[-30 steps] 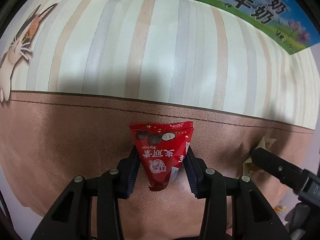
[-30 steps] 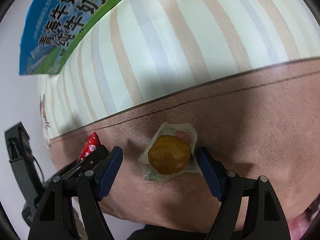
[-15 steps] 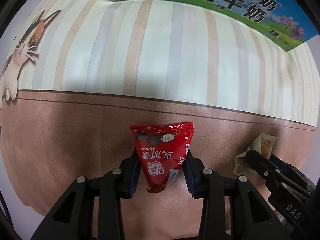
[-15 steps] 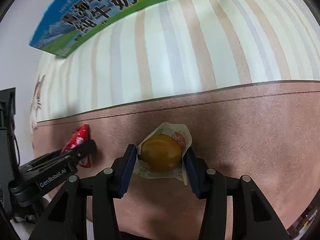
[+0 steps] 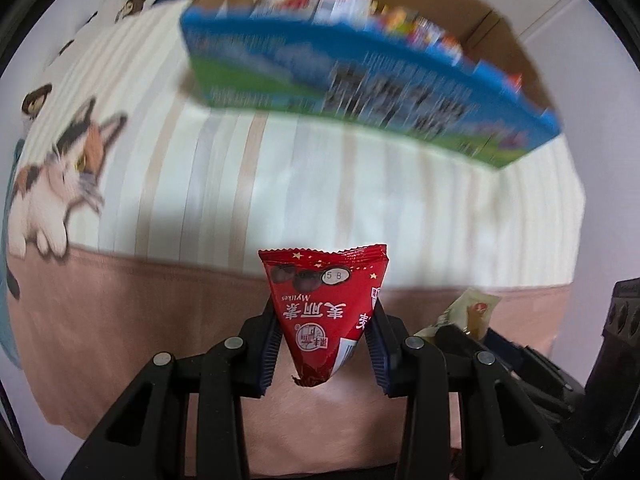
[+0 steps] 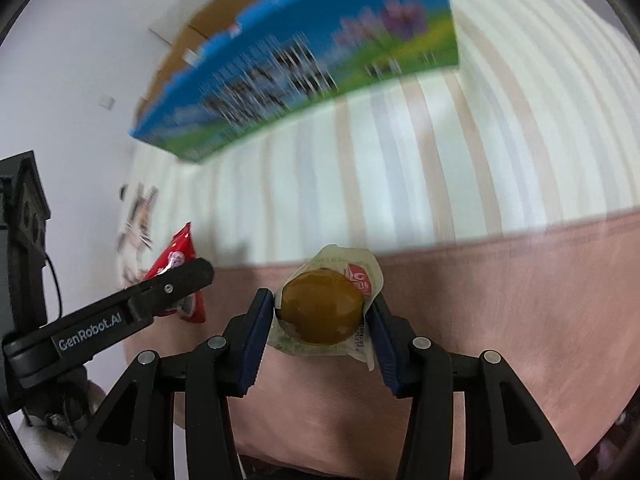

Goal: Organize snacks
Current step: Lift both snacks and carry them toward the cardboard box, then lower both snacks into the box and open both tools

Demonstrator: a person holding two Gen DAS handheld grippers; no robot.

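My left gripper is shut on a red triangular snack packet, held clear above the pink band of the bedspread. My right gripper is shut on a brown egg in a clear wrapper, also lifted off the cloth. In the right wrist view the left gripper's finger and the red packet show at the left. In the left wrist view the wrapped egg peeks in at the right. A blue and green milk carton box stands ahead, open, with several snacks inside.
The bedspread has cream stripes and a pink band, with a printed cat at the left. A white wall rises behind the box. Brown cardboard flaps stand up at the box's back.
Both grippers have risen off the bedspread with their snacks. The right jaws closed onto the wrapped egg. The box's open top has come into view.
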